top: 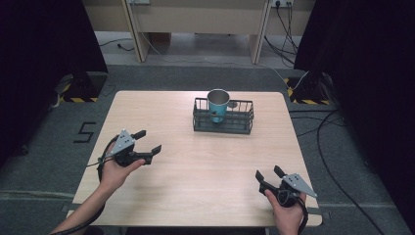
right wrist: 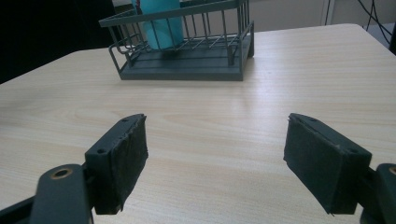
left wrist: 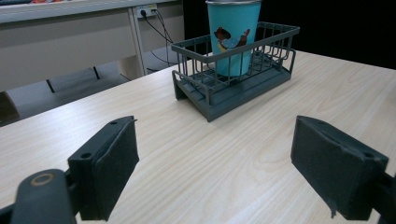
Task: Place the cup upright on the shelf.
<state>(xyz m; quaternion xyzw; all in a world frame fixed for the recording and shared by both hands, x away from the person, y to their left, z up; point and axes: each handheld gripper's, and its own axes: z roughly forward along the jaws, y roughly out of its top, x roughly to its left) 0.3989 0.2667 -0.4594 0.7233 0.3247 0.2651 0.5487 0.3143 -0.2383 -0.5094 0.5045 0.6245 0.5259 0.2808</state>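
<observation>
A teal metal cup point(top: 218, 105) stands upright in the left part of a dark wire basket point(top: 235, 121) at the back middle of the wooden table point(top: 195, 166). The left gripper view has the cup point(left wrist: 233, 35) and basket point(left wrist: 261, 79) ahead, past the wide-apart jaws. My left gripper point(top: 148, 141) is open over the table's left side, empty. Near the front right edge, my right gripper point(top: 268, 173) is open too, nothing between its jaws. It faces the basket point(right wrist: 187, 60) with the cup point(right wrist: 161, 23) inside.
Beyond the table's far edge stand a wooden bench point(top: 195, 19) and cables point(top: 288, 29) on the grey floor. Dark curtains hang on both sides. A black "5" mark point(top: 84, 131) is on the floor at left.
</observation>
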